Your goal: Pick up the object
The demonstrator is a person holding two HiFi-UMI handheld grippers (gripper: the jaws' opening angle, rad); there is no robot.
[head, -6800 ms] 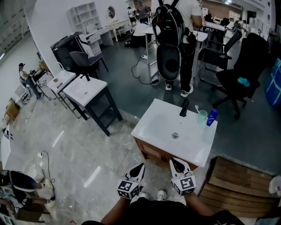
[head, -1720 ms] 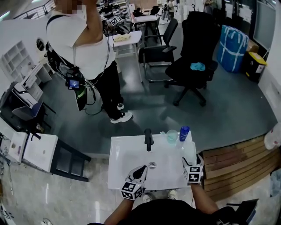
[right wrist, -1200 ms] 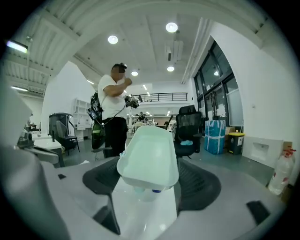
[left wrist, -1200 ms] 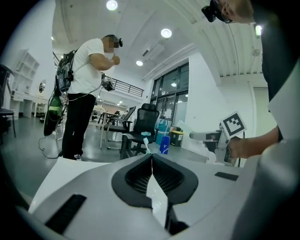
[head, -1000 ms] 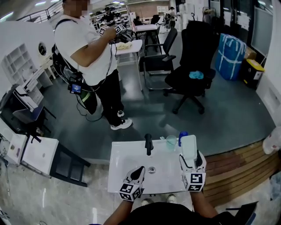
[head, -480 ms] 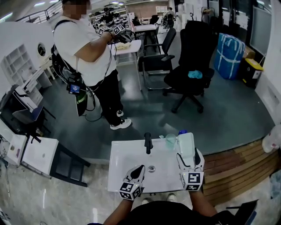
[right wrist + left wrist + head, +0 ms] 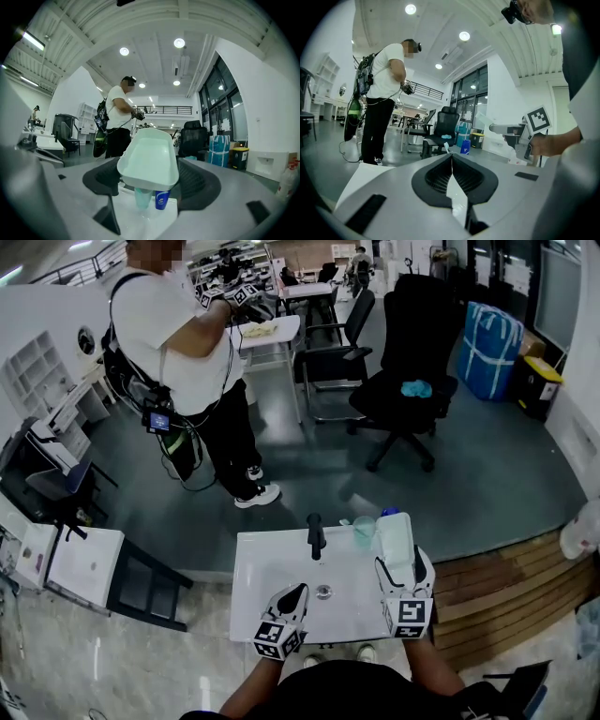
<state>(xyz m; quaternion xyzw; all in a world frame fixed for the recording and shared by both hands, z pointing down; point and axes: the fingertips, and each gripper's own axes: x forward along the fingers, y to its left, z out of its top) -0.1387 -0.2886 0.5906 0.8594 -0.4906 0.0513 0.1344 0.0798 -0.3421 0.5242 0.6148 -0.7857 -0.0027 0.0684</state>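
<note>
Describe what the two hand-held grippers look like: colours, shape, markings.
Both the left gripper and the right gripper have light grey bodies with pointed jaws lined by black ribbed pads. Each carries a cube with black-and-white square markers.

You are in a big open office that looks like it is used for tests too. There is a black office chair on wheels [image 7: 403,399], a white work table [image 7: 267,332], white open shelves [image 7: 33,367] and tall glass windows [image 7: 227,115]. A white washbasin top [image 7: 272,592] with a black tap [image 7: 316,535] stands alone on the floor. A second white washbasin stand [image 7: 84,568] is at your left.
</note>
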